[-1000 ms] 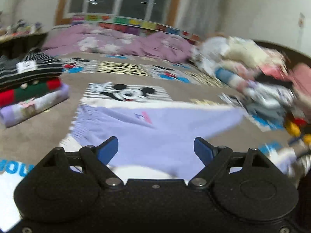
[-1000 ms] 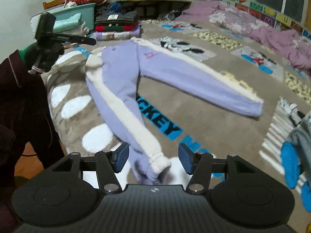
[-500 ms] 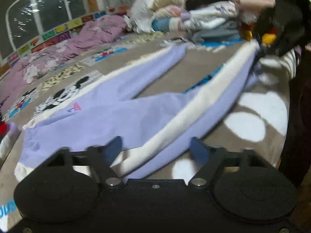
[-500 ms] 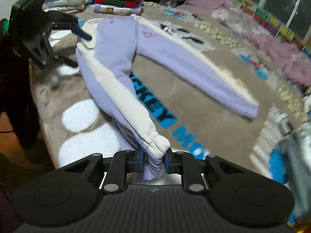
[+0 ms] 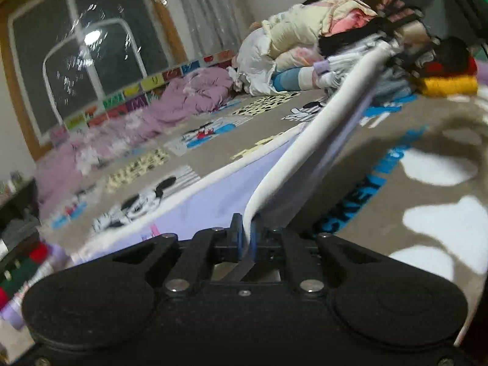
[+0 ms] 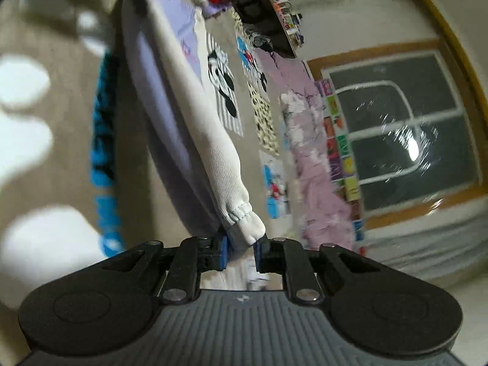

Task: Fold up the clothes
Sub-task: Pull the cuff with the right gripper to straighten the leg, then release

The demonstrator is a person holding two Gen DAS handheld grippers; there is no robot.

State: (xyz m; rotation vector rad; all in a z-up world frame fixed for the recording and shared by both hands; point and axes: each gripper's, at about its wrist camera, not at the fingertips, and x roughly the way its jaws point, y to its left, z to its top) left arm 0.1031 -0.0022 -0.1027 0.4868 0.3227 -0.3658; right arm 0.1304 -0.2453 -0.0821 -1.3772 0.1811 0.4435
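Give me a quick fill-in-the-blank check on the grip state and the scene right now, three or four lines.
1. The left gripper is shut on the ____ and white trousers.
2. The right gripper is shut on the trouser leg's elastic ____.
3. The blanket under the garment carries blue ____.
4. Beyond the blanket's far edge, a dark ____ fills the wall, reflecting a lamp.

Missing words: lilac; cuff; letters; window

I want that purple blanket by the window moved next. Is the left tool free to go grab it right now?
Probably not: the left tool is shut on the pants, so it would have to let go first. The blanket also lies far across the bed.
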